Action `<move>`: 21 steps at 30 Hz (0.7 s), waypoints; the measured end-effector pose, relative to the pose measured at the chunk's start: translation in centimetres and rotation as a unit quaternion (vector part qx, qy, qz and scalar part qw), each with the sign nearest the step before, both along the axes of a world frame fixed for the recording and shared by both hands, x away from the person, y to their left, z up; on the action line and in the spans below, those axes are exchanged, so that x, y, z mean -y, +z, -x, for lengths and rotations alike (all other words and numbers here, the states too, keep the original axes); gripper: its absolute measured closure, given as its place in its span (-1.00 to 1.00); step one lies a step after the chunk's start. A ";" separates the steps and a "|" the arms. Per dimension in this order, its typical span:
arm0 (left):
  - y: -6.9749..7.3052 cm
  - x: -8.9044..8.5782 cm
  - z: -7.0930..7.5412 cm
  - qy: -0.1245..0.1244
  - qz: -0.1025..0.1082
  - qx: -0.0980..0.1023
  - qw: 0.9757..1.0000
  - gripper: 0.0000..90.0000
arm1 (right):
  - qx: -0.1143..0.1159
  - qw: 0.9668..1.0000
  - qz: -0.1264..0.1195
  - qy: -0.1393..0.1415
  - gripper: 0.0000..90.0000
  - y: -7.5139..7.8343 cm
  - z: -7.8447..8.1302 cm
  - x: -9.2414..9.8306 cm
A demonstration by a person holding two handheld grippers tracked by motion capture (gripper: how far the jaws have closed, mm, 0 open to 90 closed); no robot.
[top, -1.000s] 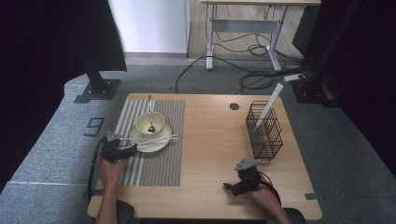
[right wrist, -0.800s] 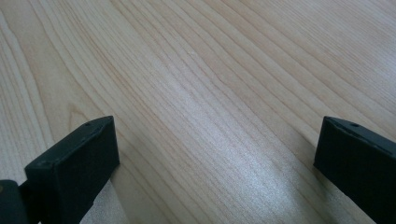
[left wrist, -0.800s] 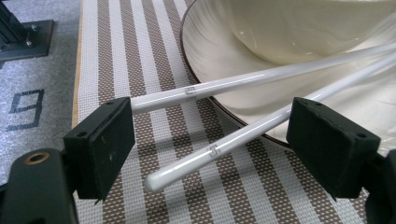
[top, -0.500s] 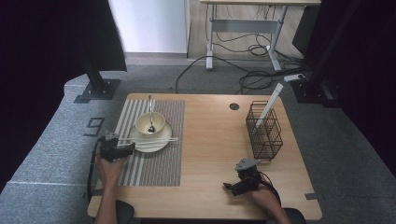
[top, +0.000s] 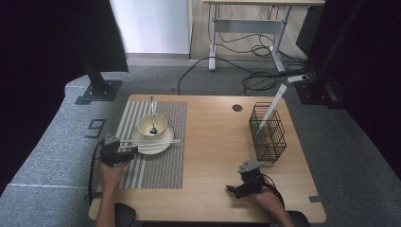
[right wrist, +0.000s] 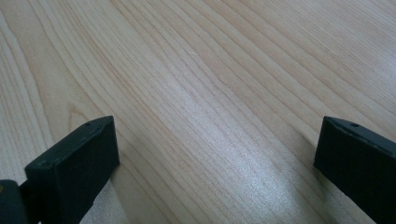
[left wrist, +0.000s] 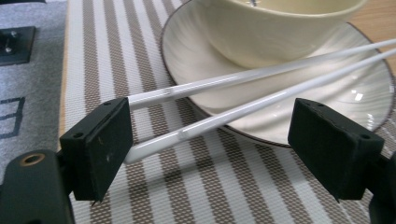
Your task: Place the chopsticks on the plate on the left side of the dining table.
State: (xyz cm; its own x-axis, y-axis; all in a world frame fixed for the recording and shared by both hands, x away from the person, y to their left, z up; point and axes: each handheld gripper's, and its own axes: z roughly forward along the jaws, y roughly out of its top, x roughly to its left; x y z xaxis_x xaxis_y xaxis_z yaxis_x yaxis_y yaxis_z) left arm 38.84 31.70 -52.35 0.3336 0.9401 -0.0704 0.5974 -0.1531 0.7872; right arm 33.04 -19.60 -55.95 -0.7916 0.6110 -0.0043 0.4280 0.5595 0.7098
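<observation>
Across the saucer [left wrist: 280, 93] lie two white chopsticks [left wrist: 243, 109], ends over the striped mat [left wrist: 140, 70], between the left gripper [left wrist: 210, 140]'s released jaws, perhaps touching one pad. Right gripper [right wrist: 215, 163] gapes over bare table [right wrist: 210, 70].

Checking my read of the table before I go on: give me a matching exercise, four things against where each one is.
Things:
1. chopsticks
2. spoon
3. bowl
4. wire basket

Places:
A. on the plate, at the middle
B. on bare wood at the table's right side
C. across the plate's near rim, ends between the open jaws of the left gripper
D. in the bowl, handle pointing away from the person

Pairs: 1-C, 2-D, 3-A, 4-B
</observation>
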 end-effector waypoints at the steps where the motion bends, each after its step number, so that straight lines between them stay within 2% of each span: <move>1: 0.1 0.1 0.1 -0.008 0.002 0.000 1.000 -0.70 | 0.000 1.000 0.000 0.000 -1.00 0.0 0.0 0.0; 5: 0.3 0.8 0.4 -0.033 0.011 0.001 0.999 -0.83 | 0.000 1.000 0.000 0.000 -1.00 0.0 0.0 0.0; 10: 0.4 1.8 0.8 -0.062 0.010 0.004 0.998 -0.99 | 0.000 1.000 0.000 0.000 -1.00 0.0 0.0 0.0; 16: 0.2 3.8 0.8 -0.100 0.007 0.010 0.995 -1.00 | 0.000 1.000 0.000 0.000 -1.00 0.0 0.0 0.0; 21: -0.1 5.1 0.7 -0.121 0.022 0.014 0.992 -1.00 | 0.000 1.000 0.000 0.000 -1.00 0.0 0.0 0.0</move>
